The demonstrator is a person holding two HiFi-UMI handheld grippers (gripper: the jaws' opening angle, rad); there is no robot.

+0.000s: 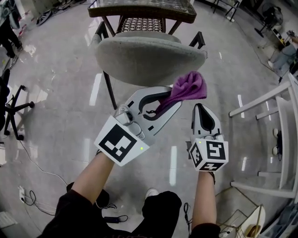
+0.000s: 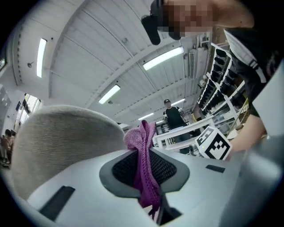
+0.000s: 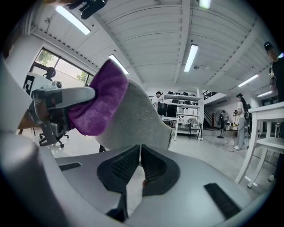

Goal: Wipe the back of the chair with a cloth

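Observation:
The grey upholstered chair back curves across the head view just ahead of both grippers; it fills the left of the left gripper view and stands behind the cloth in the right gripper view. My left gripper is shut on a purple cloth, whose bunched end rests against the chair back's near right edge. The cloth runs pinched between the left jaws. My right gripper is shut with nothing in it, a short way right of the cloth and apart from the chair.
A wicker-topped table stands beyond the chair. White furniture frames rise at the right. An office-chair base and floor cables lie at the left. People stand in the distance.

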